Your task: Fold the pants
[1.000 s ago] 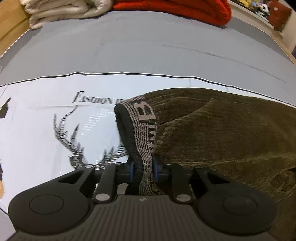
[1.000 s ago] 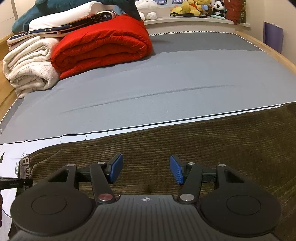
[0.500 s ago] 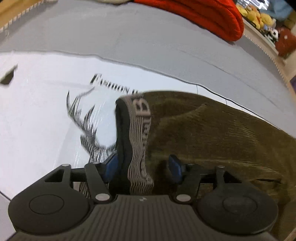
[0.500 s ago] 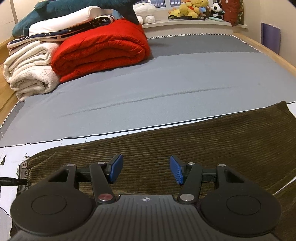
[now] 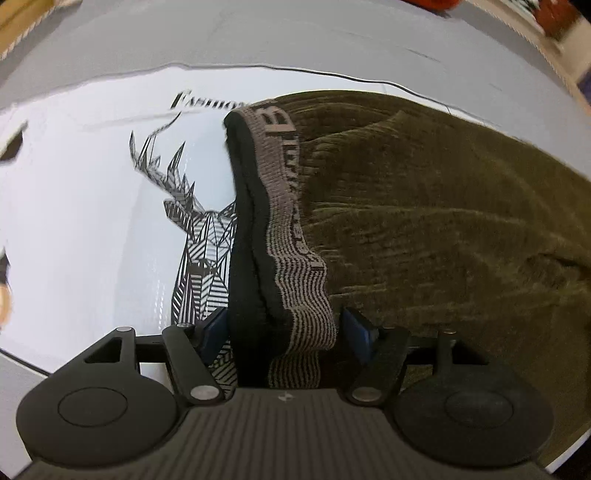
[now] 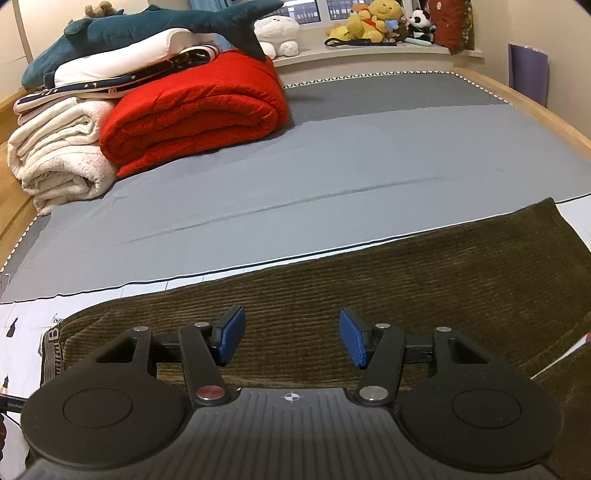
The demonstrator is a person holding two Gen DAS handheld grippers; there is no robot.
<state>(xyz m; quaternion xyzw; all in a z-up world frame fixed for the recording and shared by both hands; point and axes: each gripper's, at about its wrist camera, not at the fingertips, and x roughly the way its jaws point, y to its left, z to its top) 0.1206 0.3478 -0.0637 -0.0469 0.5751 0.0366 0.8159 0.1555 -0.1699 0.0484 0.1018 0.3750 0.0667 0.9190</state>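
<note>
Olive corduroy pants (image 5: 424, 206) lie flat on a white printed sheet (image 5: 81, 206) on the bed. Their striped elastic waistband (image 5: 284, 206) with a black inner edge runs between the open fingers of my left gripper (image 5: 284, 328), which no longer pinch it. In the right wrist view the pants (image 6: 369, 280) stretch across the foreground, waistband (image 6: 51, 343) at the far left. My right gripper (image 6: 291, 336) is open and empty, just above the pants' middle.
A grey bed cover (image 6: 332, 173) lies beyond the pants. A folded red quilt (image 6: 192, 110), white blankets (image 6: 59, 155) and a shark plush (image 6: 147, 29) are stacked at the back left. Soft toys (image 6: 373, 22) line the window ledge. Wooden bed edge (image 6: 546, 122) on the right.
My left gripper has opened and let go of the waistband, and tilted down closer to the sheet. My right gripper has lifted a little; more of the room shows.
</note>
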